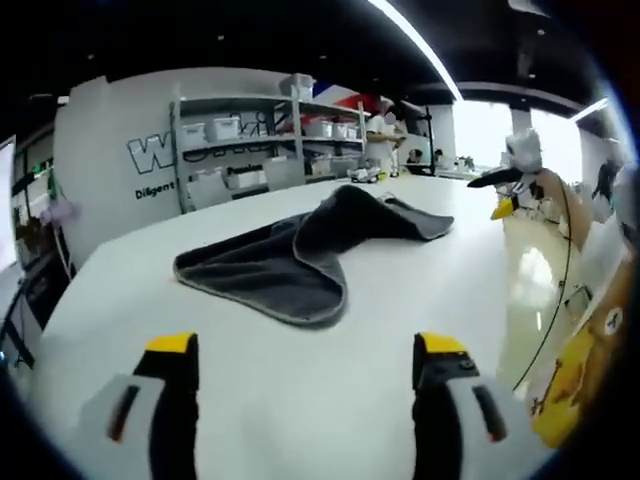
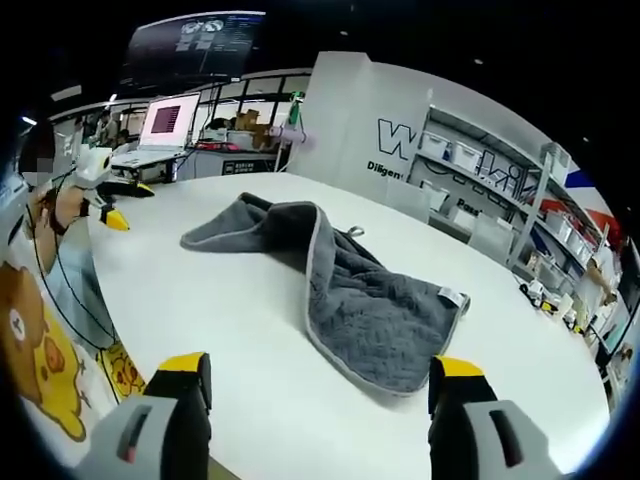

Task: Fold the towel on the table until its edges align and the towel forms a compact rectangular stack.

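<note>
grey towel (image 1: 300, 255) (image 2: 350, 290) lies loosely folded and rumpled on the white counter (image 1: 300, 400) (image 2: 250, 330). left tool (image 1: 305, 375) and right tool (image 2: 320, 390) both spread wide, grasping nothing, short of the cloth.

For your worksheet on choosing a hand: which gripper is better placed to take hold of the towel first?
Probably the right gripper. The towel has its near hem almost between the open jaws. The left gripper has bare table before it.
</note>
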The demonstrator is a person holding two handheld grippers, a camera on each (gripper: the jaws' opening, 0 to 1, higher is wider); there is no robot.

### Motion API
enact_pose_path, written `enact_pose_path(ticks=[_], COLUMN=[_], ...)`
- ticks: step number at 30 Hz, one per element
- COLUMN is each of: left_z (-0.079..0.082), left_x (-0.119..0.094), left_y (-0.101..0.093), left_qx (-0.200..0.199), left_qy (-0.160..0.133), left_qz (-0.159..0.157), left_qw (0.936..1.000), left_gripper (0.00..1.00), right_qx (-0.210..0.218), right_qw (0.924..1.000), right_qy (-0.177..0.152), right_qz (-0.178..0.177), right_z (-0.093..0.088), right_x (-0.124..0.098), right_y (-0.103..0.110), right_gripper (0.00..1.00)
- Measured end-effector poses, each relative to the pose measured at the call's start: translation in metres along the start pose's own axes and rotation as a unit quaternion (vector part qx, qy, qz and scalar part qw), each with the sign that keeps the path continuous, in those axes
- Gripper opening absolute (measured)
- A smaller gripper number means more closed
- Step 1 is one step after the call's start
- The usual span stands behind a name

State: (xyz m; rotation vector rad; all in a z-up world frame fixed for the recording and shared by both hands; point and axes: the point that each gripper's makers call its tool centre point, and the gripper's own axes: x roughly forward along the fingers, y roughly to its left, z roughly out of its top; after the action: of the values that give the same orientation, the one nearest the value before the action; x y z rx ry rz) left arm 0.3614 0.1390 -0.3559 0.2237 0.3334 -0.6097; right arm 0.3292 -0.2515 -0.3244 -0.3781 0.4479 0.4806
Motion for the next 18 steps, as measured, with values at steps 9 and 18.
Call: enact_pose_path(ticks=[9,18], left_z=[-0.007,-0.015], left_x=[0.061,0.085], left_y=[-0.01,-0.015], left_qx=[0.015,0.021], left_qy=[0.023,0.035], left_qz=[-0.047,-0.059], left_qw=[0.9985,0.9974], left_gripper=[0.78,0.68], right_qx=[0.002,0.003], right_qw=[1.0,1.0], right_qy=[0.0,0.001], right_qz=[-0.001,0.003], right_z=[-0.002,-0.006], right_x=[-0.001,-0.003], right_y=[-0.001,0.001], right_gripper=[0.94,0.94])
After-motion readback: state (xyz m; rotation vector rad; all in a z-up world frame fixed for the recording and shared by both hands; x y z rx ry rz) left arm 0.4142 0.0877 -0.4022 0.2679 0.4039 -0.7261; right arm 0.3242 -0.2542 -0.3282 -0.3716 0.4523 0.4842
